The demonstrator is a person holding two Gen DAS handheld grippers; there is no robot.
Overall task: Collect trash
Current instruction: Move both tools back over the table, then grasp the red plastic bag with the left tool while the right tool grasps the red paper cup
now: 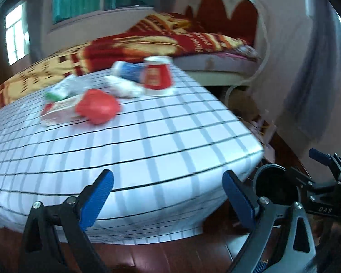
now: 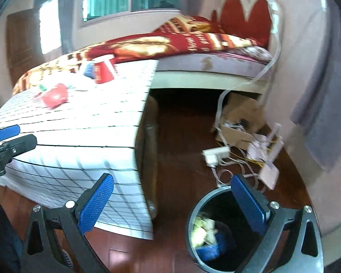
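2 empty, wide-open grippers: left gripper point(image 1: 168, 195) faces the red wrapper point(image 1: 97, 109) at 11 o'clock, nearer than right gripper point(image 2: 172, 200), which hangs over the bin point(image 2: 193, 216).

Red crumpled wrapper point(image 1: 97, 105) by flat packet point(image 1: 59, 111), red cup point(image 1: 156, 76) upside down, blue cup point(image 1: 129, 70) on side, bin point(image 2: 218, 232) w/ scraps inside
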